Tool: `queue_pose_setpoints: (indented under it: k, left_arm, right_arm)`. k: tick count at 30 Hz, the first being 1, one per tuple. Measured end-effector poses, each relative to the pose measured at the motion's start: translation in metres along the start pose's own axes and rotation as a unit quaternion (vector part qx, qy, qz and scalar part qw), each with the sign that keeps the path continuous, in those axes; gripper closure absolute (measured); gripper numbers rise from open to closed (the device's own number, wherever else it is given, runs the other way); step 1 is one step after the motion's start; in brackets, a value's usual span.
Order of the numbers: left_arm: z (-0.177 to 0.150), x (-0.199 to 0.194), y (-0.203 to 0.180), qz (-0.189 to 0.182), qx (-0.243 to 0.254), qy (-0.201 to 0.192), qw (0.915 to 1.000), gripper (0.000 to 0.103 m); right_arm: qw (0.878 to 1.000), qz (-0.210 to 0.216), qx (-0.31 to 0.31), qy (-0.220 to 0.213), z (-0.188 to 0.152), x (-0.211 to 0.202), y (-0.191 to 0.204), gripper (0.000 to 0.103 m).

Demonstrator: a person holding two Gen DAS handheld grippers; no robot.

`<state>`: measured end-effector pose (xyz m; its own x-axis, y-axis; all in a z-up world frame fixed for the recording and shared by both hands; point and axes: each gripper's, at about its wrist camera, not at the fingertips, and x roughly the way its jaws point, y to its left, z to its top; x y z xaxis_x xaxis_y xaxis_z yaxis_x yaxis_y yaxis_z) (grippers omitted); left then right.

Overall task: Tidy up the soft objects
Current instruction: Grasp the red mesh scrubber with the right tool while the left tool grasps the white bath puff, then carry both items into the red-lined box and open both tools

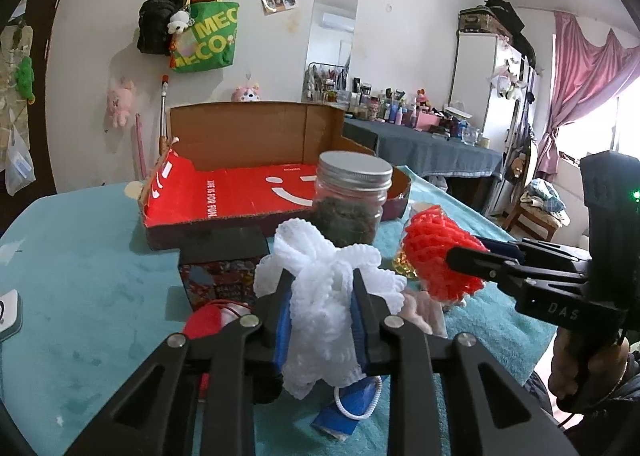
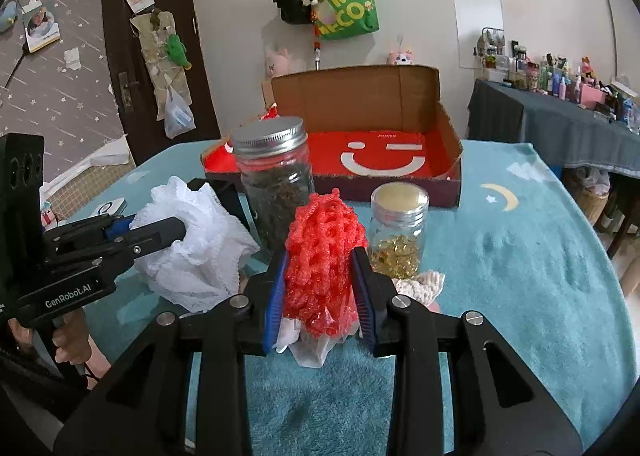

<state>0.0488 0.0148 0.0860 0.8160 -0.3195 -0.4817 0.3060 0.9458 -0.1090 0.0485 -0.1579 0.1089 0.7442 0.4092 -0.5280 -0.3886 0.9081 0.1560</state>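
The white foam net point(image 1: 324, 320) hides the base of the dark-filled jar point(image 1: 349, 200) and most of a blue packet point(image 1: 348, 408) in the left wrist view. In the right wrist view, the red foam net point(image 2: 320, 256) covers a pale knitted piece point(image 2: 420, 284), and small bottles on the far table point(image 2: 560, 116) cannot be told apart.

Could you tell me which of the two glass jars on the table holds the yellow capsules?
The shorter jar, right of the red foam net, holds them. The taller jar with the silver lid holds dark dried material instead.
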Motion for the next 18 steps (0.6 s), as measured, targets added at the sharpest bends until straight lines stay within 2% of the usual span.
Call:
queue_pose_setpoints:
  k: [18]
  left_arm:
    - [0.04,-0.023,0.028,0.031,-0.011,-0.063,0.9975,0.078]
  right_arm:
    - [0.999,-0.011,-0.016,-0.05,0.044,-0.019,-0.011,0.073]
